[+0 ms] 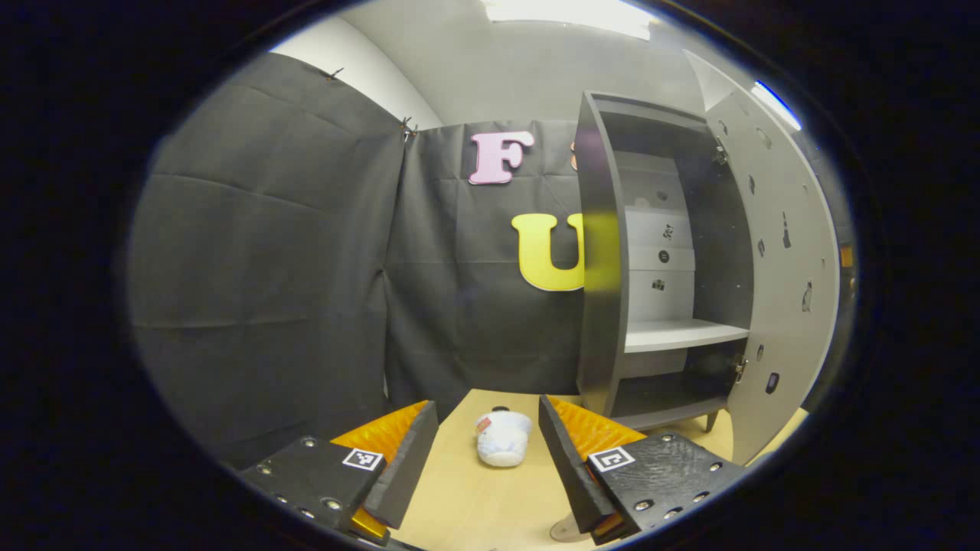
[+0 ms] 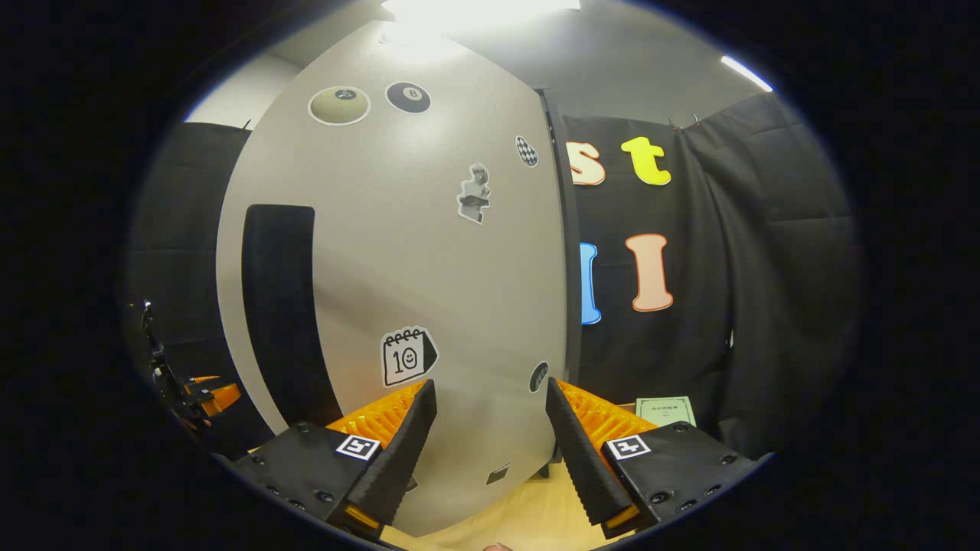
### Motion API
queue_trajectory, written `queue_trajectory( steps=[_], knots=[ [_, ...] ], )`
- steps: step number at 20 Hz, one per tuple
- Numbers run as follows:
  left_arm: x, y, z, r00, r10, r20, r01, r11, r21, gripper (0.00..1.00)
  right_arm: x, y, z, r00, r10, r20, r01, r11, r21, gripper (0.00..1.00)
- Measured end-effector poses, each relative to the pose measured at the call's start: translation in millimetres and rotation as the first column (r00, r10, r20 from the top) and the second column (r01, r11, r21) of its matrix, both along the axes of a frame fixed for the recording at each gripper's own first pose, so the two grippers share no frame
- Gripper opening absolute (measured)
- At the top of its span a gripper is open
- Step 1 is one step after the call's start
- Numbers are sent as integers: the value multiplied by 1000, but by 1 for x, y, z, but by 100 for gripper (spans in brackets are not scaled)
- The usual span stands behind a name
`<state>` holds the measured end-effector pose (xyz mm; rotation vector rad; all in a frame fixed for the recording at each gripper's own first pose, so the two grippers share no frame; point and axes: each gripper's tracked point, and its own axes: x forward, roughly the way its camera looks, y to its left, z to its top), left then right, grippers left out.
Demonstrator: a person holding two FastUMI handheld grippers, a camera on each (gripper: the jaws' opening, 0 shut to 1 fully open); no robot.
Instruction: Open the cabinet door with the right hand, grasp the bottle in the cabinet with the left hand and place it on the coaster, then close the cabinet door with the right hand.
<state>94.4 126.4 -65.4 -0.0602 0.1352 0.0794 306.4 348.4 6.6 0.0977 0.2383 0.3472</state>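
Here I am holding the left gripper (image 1: pixel 487 451) low over the wooden table (image 1: pixel 467 505), its jaws standing wide apart and gripping nothing. Just ahead, lying in the gap between its fingers, a small white bottle (image 1: pixel 503 437) with a dark cap is resting on its side on the table, touching neither finger. Ahead and to the right of this gripper the grey cabinet (image 1: pixel 605 306) is standing with its door (image 1: pixel 781 306) swung out to the far right; the stickered inner face of the door is showing, and the pale shelf (image 1: pixel 681 334) inside is sitting bare. At the lower edge, just by the left gripper's right-hand finger, a rounded pale sliver is peeking out; I cannot tell whether that is the coaster.

In the right gripper view, I am pointing the right gripper (image 2: pixel 490 428) at the outer face of the door, close in front of it. Its jaws are also spread wide, holding nothing. The door's dark vertical handle (image 2: pixel 279 306) is lying ahead and to the left of this gripper, apart from both fingers. A small green card (image 2: pixel 664 411) is resting on the table to the right.
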Motion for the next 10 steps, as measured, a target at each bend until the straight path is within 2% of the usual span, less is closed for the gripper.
queue_trajectory(
  steps=[7, 8, 9, 10],
  knots=[
    [-9, 31, -7, 999, 34, -11, -34, 999, 7, 78, 17, 22, -11, 1000, 8, -18, -8, 1000, 25, 92],
    [-12, 36, -10, 999, 39, -13, -39, 999, 7, 79, 21, 28, -13, 1000, 15, -22, -14, 999, 35, 89],
    [-13, 39, -13, 999, 45, -17, -45, 999, 8, 79, 28, 36, -16, 999, 24, -27, -23, 999, 45, 94],
    [-14, 45, -16, 998, 51, -23, -51, 999, 9, 79, 34, 43, -19, 999, 29, -31, -27, 998, 51, 94]
  ],
)
